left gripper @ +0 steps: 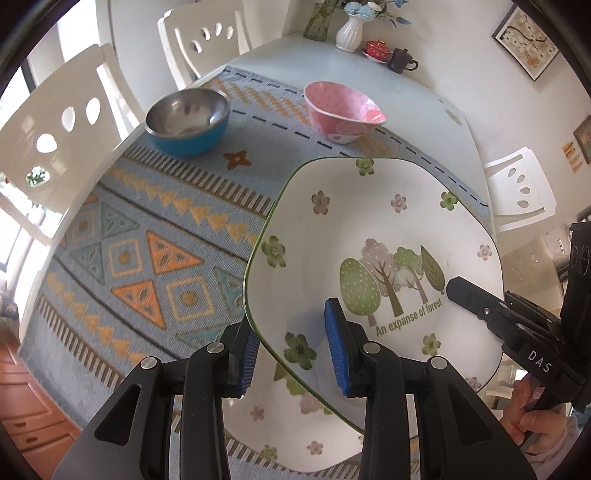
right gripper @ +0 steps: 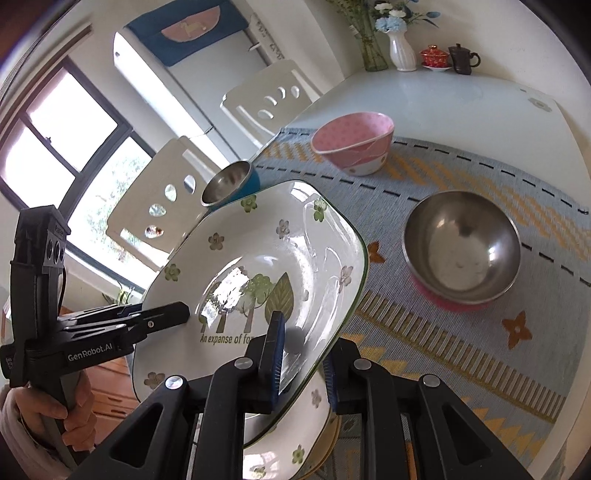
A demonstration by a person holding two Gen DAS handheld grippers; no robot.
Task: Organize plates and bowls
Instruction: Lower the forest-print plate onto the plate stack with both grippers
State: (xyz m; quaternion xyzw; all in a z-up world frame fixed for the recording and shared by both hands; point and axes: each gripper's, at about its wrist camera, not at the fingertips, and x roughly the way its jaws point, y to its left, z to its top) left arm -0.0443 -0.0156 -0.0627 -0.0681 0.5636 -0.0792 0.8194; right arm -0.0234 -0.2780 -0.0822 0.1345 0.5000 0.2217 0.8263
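A white floral plate (left gripper: 369,236) with a tree print is held tilted above another floral plate (left gripper: 280,421). My left gripper (left gripper: 291,354) straddles its near left rim, blue pads either side. My right gripper (right gripper: 301,354) grips the opposite rim of the plate (right gripper: 258,258); it also shows in the left wrist view (left gripper: 480,299). The lower plate (right gripper: 295,435) lies under it. A blue steel bowl (left gripper: 186,122), a pink ceramic bowl (left gripper: 341,109) and a pink-based steel bowl (right gripper: 461,251) stand on the patterned cloth.
The table (left gripper: 332,70) carries a patterned blue cloth (left gripper: 147,229). At the far corner stand a white vase (left gripper: 349,31), a red lidded cup (left gripper: 376,50) and a dark cup (left gripper: 400,61). White chairs (left gripper: 55,122) stand around the table.
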